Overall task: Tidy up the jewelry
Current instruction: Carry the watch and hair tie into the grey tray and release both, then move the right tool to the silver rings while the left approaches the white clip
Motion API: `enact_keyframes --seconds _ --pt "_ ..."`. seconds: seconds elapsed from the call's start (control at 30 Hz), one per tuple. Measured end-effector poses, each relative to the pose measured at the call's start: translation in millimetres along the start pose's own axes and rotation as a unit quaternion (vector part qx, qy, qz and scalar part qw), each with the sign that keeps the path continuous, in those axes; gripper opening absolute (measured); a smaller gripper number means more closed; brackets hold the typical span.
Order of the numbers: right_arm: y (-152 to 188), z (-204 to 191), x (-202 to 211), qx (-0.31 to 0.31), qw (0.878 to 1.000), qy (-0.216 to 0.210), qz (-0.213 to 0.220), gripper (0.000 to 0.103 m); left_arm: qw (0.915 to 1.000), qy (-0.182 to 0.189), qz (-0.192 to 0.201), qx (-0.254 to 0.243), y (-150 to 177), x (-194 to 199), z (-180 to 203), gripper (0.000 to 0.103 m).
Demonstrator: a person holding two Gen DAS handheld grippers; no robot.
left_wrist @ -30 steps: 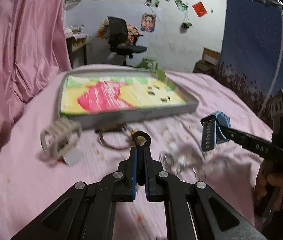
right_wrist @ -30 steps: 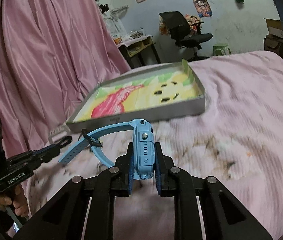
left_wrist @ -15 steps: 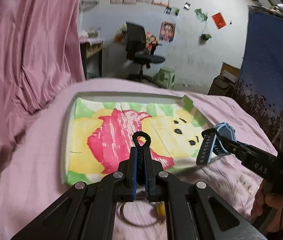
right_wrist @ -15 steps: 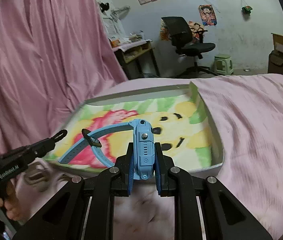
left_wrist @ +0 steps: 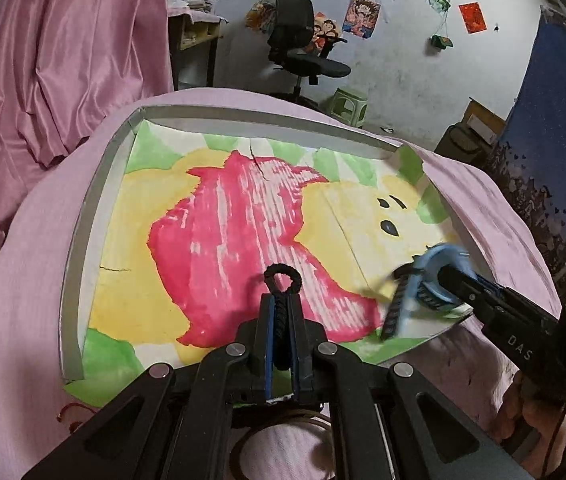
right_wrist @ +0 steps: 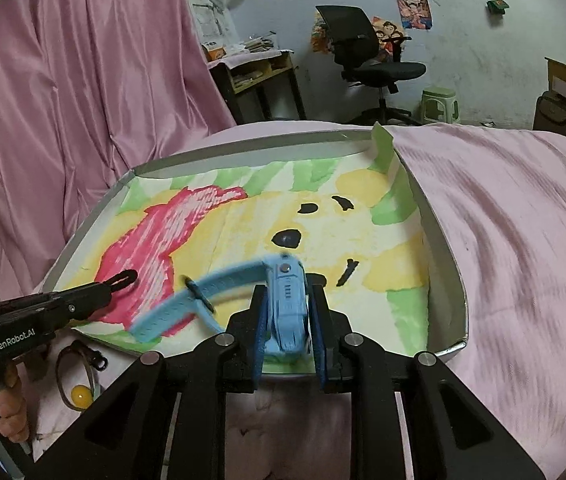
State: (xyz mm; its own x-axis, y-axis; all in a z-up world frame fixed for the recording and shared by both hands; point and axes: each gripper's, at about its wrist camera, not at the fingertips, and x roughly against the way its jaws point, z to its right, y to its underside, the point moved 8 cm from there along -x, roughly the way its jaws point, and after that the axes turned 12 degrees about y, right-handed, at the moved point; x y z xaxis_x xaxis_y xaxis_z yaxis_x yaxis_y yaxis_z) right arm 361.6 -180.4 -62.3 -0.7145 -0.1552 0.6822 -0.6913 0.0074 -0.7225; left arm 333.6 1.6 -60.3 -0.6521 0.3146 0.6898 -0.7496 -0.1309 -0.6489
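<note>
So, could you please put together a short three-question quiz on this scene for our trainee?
1. True or false: the right claw holds a blue watch.
2. What does the left claw grip: A) a yellow bead, B) a black cord loop, C) nothing?
3. Fill in: both claws hover over the ____ lined with a painted picture.

Key: 1 true; 2 B; 3 tray.
</note>
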Motion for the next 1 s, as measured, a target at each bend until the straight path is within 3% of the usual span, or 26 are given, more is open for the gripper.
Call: enact_keyframes --seconds 0.07,0.1,0.17,0.23,0.37,0.5,0.63,0.7,1.0 --pt "0.6 3.3 2.6 -0.004 1.000 -0.001 0.001 0.027 1.0000 0.004 0.002 0.001 1.0 3.0 1.7 0.009" --pt "0.7 4.1 5.0 -0.005 1.000 -0.001 0.004 0.032 1.0000 0.005 0.005 -0.001 2.0 5.3 3.0 0.017" --pt "0.7 6.4 11.3 -0.006 1.000 0.003 0.011 0.034 0.9998 0.003 0.020 -0.008 2.0 12.7 6.0 0.038" --pt "-0.7 7.9 21.7 -0.004 1.000 0.006 0.026 0.035 0.9986 -0.004 0.051 -0.017 2.0 25.6 9.9 0.068" --pt "-5.5 9.9 57.0 -0.016 0.997 0.009 0.078 0.054 0.9948 0.004 0.098 -0.028 2.1 52.6 18.9 0.070" --pt "-0.8 9.8 97.2 -0.013 0.991 0.014 0.130 0.074 0.9896 0.001 0.139 -0.038 8.4 80.5 25.7 0.082" --pt "6.0 6.7 135.0 -0.016 0.985 0.008 0.171 0.082 0.9828 -0.005 0.177 -0.053 22.9 110.9 32.6 0.092" --pt "11.7 1.7 152.3 -0.006 0.983 0.007 0.185 0.092 0.9804 -0.009 0.187 -0.062 30.5 121.1 34.6 0.093" --pt "43.4 -18.7 196.3 0.035 0.977 0.020 0.209 0.101 0.9737 -0.025 0.212 -0.079 65.9 158.8 28.2 0.099"
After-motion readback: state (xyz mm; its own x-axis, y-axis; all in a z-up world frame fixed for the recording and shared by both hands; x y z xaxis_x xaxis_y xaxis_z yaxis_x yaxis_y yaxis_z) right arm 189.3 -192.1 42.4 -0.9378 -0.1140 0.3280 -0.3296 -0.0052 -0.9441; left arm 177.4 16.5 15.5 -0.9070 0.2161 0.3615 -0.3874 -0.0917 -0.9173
